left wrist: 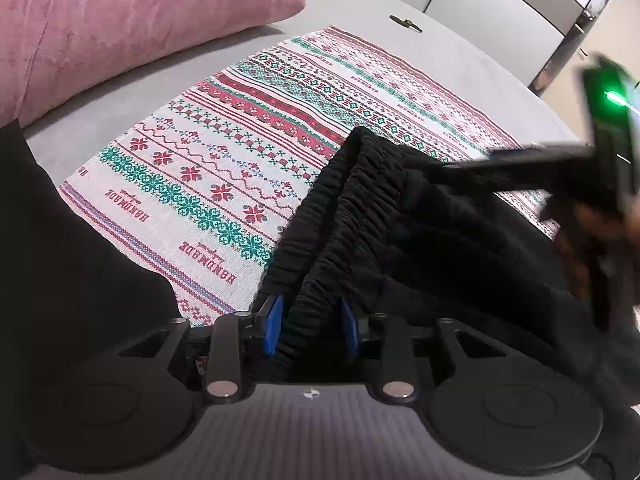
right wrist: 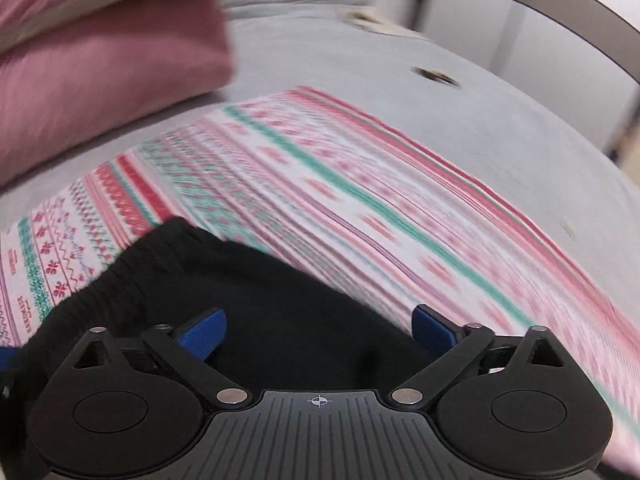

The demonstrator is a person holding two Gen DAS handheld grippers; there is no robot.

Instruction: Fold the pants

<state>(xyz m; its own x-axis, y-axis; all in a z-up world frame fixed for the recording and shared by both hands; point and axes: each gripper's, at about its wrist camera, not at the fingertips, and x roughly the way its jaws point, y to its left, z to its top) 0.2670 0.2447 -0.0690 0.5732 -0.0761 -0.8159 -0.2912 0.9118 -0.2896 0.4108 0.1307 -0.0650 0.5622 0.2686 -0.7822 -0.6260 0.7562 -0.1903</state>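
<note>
Between the blue pads of the left gripper sits the gathered elastic waistband of the black pants, the jaws clenched on that bunched edge. From the grip the waistband runs forward and slightly right, away from the gripper, in two ruffled ridges that end at a rounded corner well ahead of the fingertips. That line is the garment's long axis in the left wrist view; the rest of the dark cloth spreads off to the right of it.

Under the pants lies a patterned cloth with red and green bands, its stripes running forward and rightward. Ahead and left of the left gripper this cloth is bare up to its far edge, and grey bedding continues beyond. A pink pillow fills the far left, and a small dark object rests on the grey surface far ahead.

The right gripper has its jaws spread wide, released, with black fabric lying between and below the blue pads; whether they touch it cannot be told. In the left wrist view this gripper appears blurred at the right edge, over the pants. In its own blurred view, the waistband edge trails to the left, and open patterned cloth extends ahead and to the right.
</note>
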